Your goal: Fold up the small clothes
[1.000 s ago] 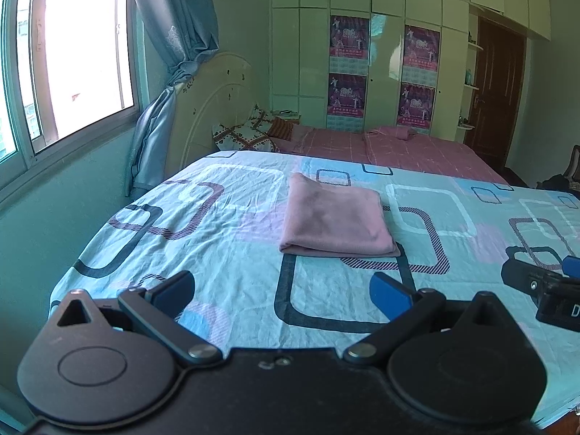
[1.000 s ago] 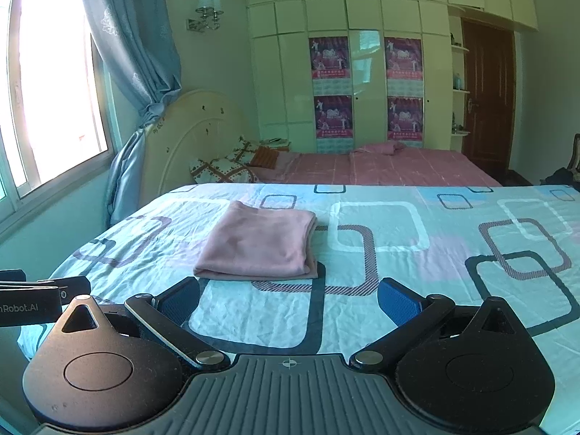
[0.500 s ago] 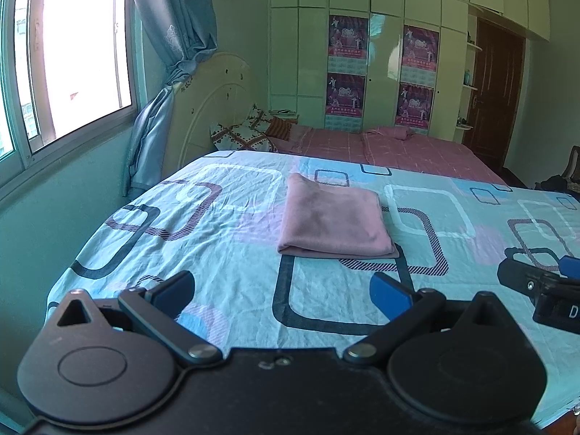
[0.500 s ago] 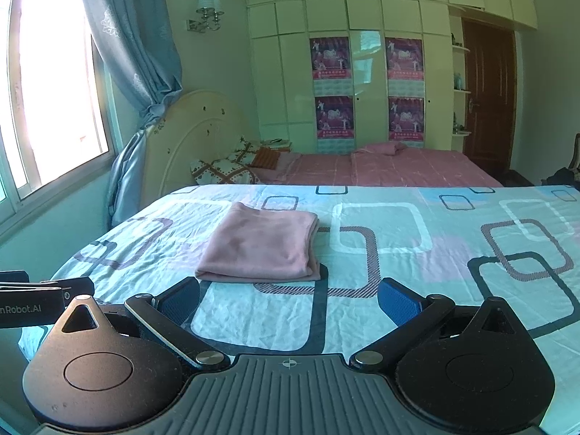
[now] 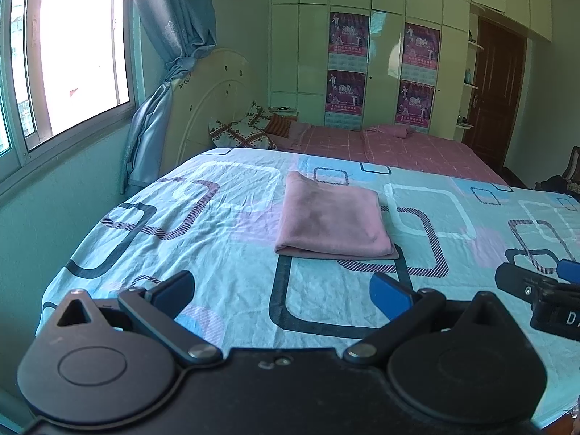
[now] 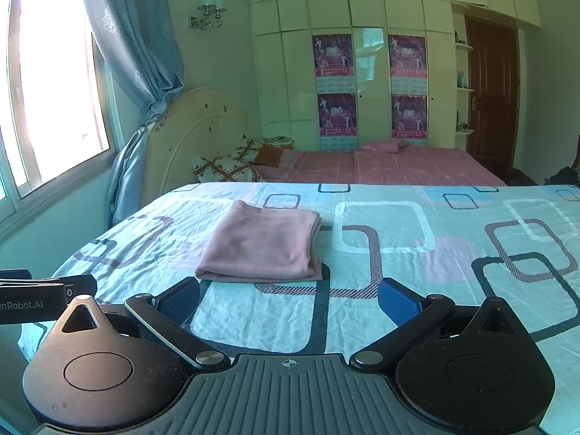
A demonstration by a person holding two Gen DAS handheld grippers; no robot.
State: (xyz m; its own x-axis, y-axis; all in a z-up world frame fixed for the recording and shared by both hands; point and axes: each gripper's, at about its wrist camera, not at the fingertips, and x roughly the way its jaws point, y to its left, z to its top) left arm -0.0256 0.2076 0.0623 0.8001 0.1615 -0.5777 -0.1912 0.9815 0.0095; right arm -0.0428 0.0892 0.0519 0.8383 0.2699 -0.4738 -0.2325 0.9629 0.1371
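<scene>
A pink cloth [image 5: 331,217] lies folded into a neat rectangle on the patterned sheet, also in the right wrist view [image 6: 262,244]. My left gripper [image 5: 282,295] is open and empty, held back from the cloth near the sheet's front edge. My right gripper [image 6: 290,301] is open and empty, just short of the cloth's near edge. The right gripper shows at the right of the left wrist view [image 5: 540,290]; the left gripper's body shows at the left of the right wrist view [image 6: 40,297].
The light-blue sheet with square patterns [image 6: 417,253] covers the work surface. A pink bed [image 6: 391,166] with pillows [image 6: 224,168] lies behind it. A window and blue curtain [image 5: 170,36] are at left, a wardrobe and brown door [image 6: 493,98] at the back.
Both views have shifted very slightly; the cloth lies as before and both grippers stay open.
</scene>
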